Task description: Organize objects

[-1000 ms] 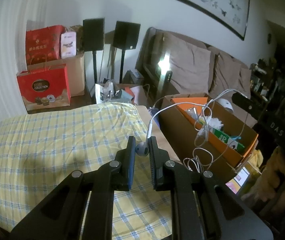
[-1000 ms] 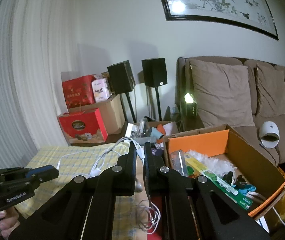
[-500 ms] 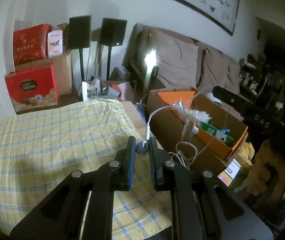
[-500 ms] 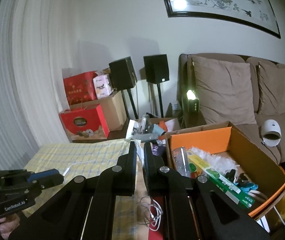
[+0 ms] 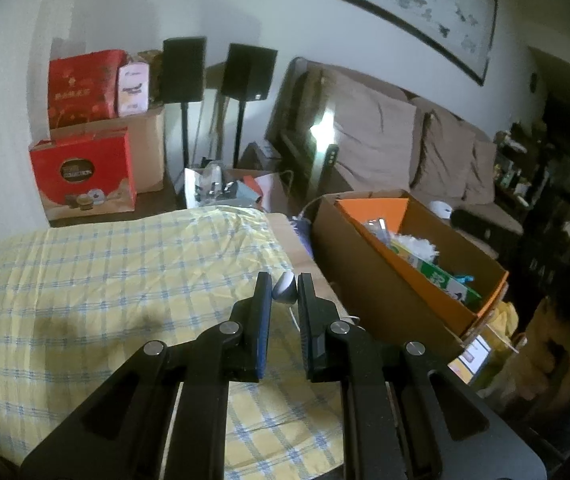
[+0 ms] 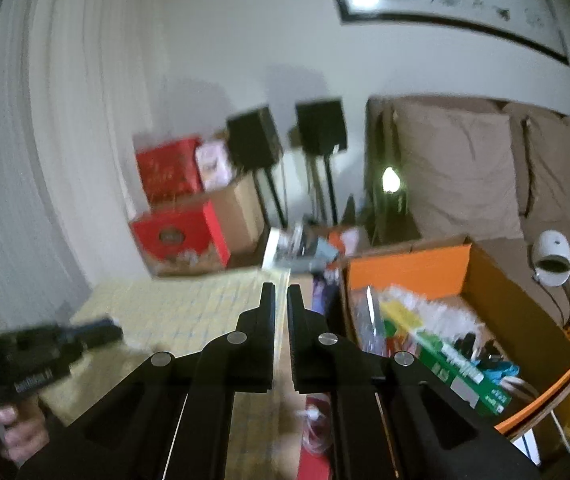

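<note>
- The left gripper [image 5: 285, 286] is clamped on a white earbud [image 5: 284, 293], held above the right-hand edge of the yellow checked tablecloth [image 5: 105, 280].
- A thin white cable [image 5: 293, 318] drops from the earbud between the fingers; where it ends is hidden.
- The cardboard box [image 5: 369, 300] with the orange lining stands just beside that cloth edge, its near wall close to the left gripper's tips.
- The cloth to the left of the gripper lies broad and bare, offering open room as far as its far edge, where red gift boxes [image 5: 85, 176] and two black speakers [image 5: 221, 70] on stands line the wall.
- From the right wrist, the right gripper [image 6: 280, 296] shows its jaws drawn together; the frame is blurred, and whether anything thin is pinched there cannot be told.
- The box's open top [image 6: 461, 320] sits to its right, crowded with a green carton [image 6: 465, 372] and wrappers; a sofa [image 6: 485, 168] backs it.
- A second ago the white cable arched from the earbud up over the box rim in loops; those loops are now gone from above the box.
- The earbud stays in the left gripper's grip throughout.
</note>
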